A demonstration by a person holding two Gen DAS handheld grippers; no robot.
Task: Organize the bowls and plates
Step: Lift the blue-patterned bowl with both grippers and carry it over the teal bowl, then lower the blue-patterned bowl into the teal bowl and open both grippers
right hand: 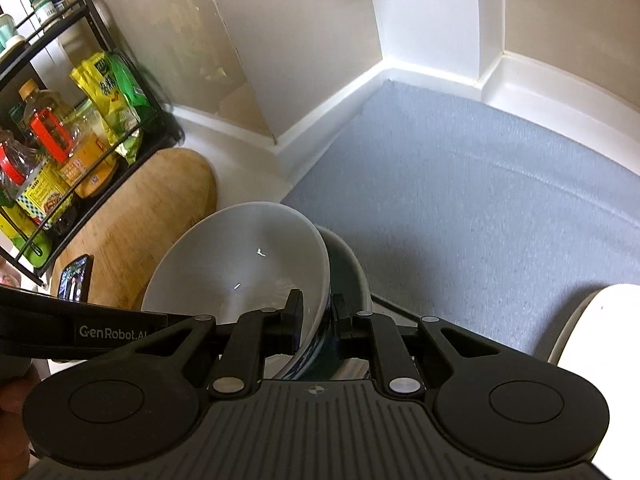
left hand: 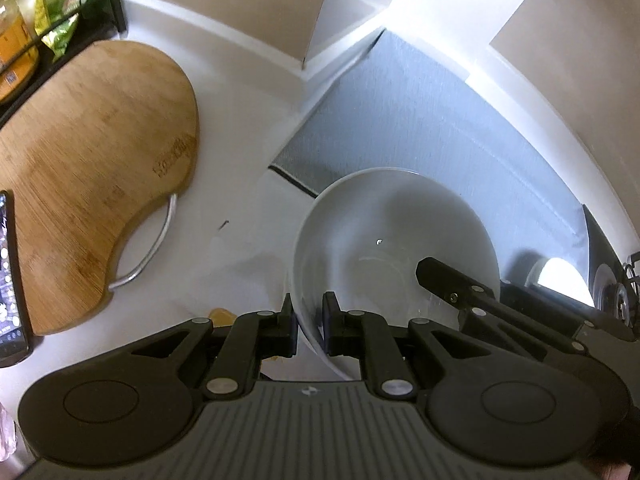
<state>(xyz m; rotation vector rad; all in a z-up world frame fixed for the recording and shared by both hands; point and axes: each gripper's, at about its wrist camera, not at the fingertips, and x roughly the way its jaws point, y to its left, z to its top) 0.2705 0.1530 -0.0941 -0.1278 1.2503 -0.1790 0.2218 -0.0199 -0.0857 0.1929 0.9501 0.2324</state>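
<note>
A white bowl (left hand: 394,236) hangs above the white counter and the grey mat (left hand: 420,120). My left gripper (left hand: 310,312) is shut on its near left rim. In the right wrist view the same white bowl (right hand: 240,260) is tilted, with my right gripper (right hand: 318,312) shut on its right rim. One right finger (left hand: 444,280) shows inside the bowl in the left wrist view. A second bowl with a dark inside (right hand: 346,268) sits just behind and under the white one. A white plate edge (right hand: 592,320) shows at the right.
A wooden cutting board (left hand: 92,152) with a metal handle lies on the counter at the left, a phone (left hand: 10,280) beside it. A black rack (right hand: 60,128) of bottles and packets stands at the back left. The grey mat (right hand: 480,200) fills the corner by the walls.
</note>
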